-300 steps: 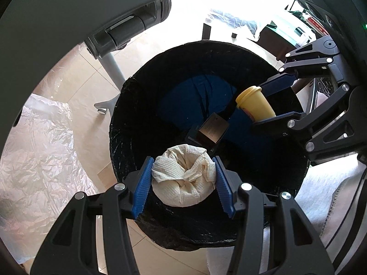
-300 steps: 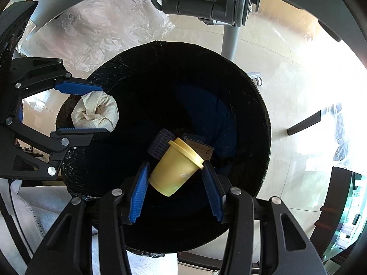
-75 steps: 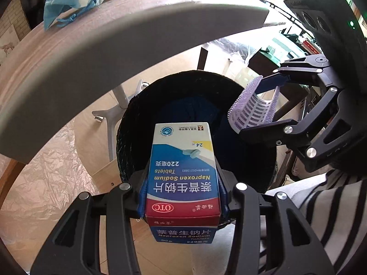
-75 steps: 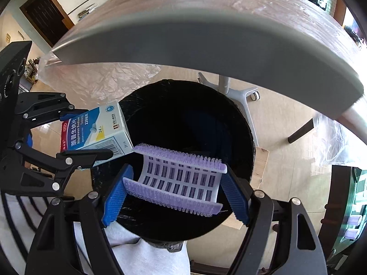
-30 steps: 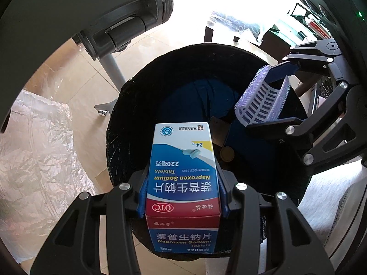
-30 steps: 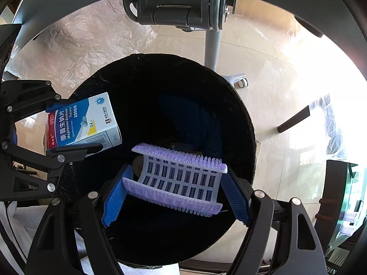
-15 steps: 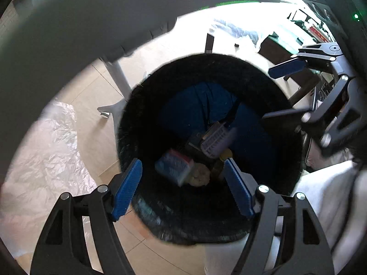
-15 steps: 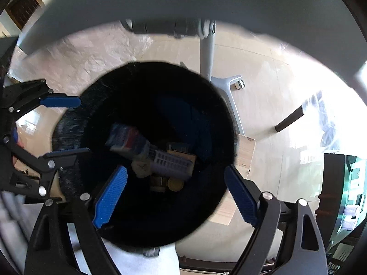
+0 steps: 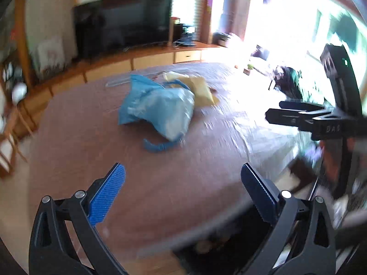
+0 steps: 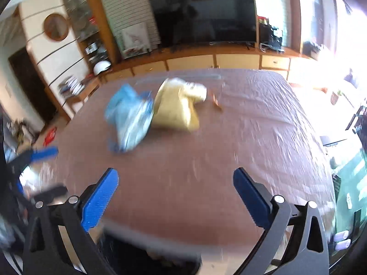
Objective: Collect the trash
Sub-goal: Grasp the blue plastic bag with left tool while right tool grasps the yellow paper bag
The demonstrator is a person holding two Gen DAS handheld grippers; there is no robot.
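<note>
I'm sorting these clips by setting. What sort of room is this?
Likely a home living room: a large television on a long wooden cabinet, and a table under clear plastic sheeting.

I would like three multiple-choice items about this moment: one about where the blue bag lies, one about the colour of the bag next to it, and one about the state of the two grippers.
1. Where does the blue bag lie?
A. on the table
B. on the floor
C. in the left gripper

2. What colour is the bag next to it?
A. red
B. yellow
C. black

3. How are the two grippers?
A. both shut on trash
B. one open, one shut
C. both open and empty

Answers:
1 A: the blue bag rests on the brown table.
2 B: the yellow bag lies against its side.
3 C: the left gripper and the right gripper both show their fingers spread wide with nothing between.
</note>
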